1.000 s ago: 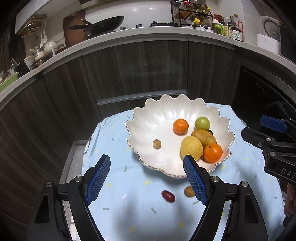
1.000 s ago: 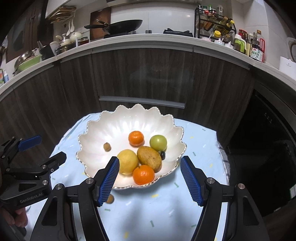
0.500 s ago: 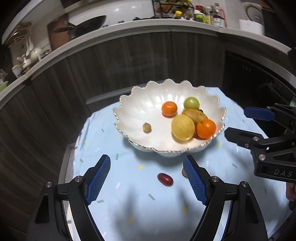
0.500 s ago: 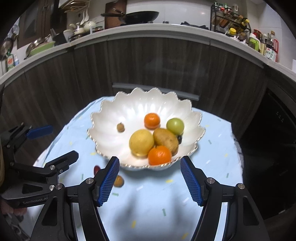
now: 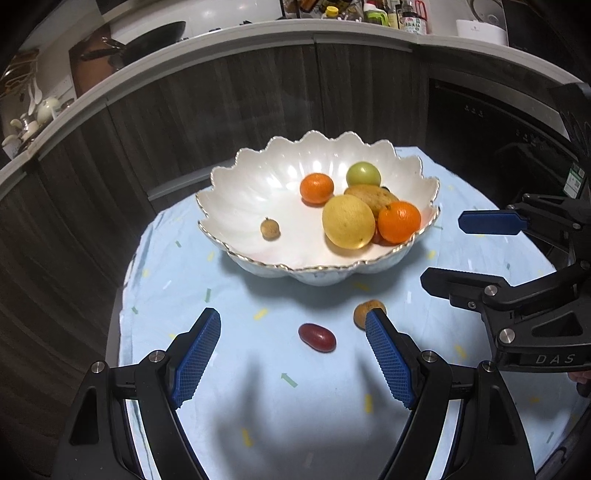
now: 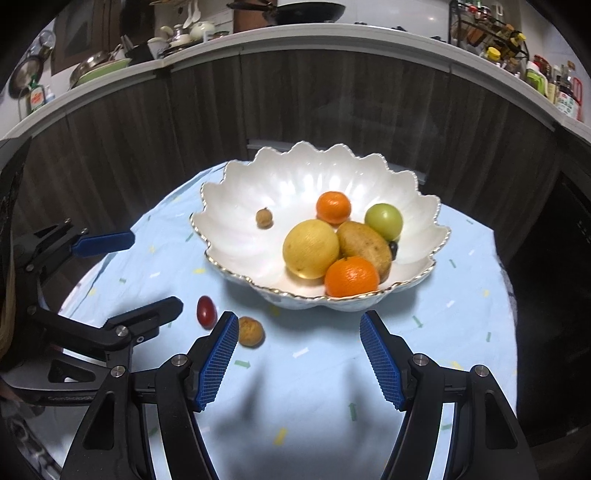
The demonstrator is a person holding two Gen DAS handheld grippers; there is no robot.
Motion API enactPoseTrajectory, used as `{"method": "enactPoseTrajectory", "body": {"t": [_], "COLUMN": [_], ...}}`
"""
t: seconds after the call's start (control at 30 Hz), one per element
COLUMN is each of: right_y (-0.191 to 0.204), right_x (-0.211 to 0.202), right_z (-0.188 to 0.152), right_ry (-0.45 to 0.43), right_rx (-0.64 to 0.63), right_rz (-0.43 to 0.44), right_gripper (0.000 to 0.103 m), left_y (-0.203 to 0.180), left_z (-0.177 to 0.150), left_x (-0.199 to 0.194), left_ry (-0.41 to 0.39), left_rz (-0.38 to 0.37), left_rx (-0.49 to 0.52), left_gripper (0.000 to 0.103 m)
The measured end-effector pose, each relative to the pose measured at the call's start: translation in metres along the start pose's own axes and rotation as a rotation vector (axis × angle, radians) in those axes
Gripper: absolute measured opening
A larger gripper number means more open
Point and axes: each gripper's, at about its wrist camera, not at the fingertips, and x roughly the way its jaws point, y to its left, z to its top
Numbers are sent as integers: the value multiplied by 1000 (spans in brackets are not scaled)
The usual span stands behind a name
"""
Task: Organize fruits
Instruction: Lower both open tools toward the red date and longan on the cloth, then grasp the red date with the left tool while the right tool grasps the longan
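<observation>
Presently: left gripper (image 5: pixel 291 358) and right gripper (image 6: pixel 299 354), fingers apart, both empty, hover near the bowl (image 5: pixel 236 206) of fruit. Outstanding: red fruit (image 5: pixel 317 337) and brown fruit (image 5: pixel 364 312), loose on the cloth (image 5: pixel 258 406) just before the bowl. Next, likely: lower the left gripper around the red fruit, close gently, carry to the bowl.

Dark wood cabinets (image 5: pixel 229 92) under a pale countertop (image 6: pixel 332 35), cluttered with kitchenware.

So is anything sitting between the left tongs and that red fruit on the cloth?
Nothing visible. The left tongs are open, and the red fruit lies on bare cloth in the gap between their tips. The small brown fruit sits beside the right-hand tip, off to the side, not in the path.
</observation>
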Motion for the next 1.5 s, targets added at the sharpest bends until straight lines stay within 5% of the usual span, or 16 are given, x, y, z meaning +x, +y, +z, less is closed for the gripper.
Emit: {"method": "enactPoseTrajectory", "body": {"t": [1.0,1.3,1.5], "right_y": [19,19,17], "right_x": [52,60,62], "right_z": [-23,-25,-26], "right_ry": [66,61,57], "right_rx": [-168,-165,-154], "right_rz": [142,205,241], "right_gripper": [56,48,41], "left_y": [-9,-4,-7], "left_z": [-19,-19,-18], "left_x": [60,70,71], "left_ry": [61,64,58], "left_rz": [-37,-68,-117], "left_rx": [126,135,147], "left_gripper": [68,60,41]}}
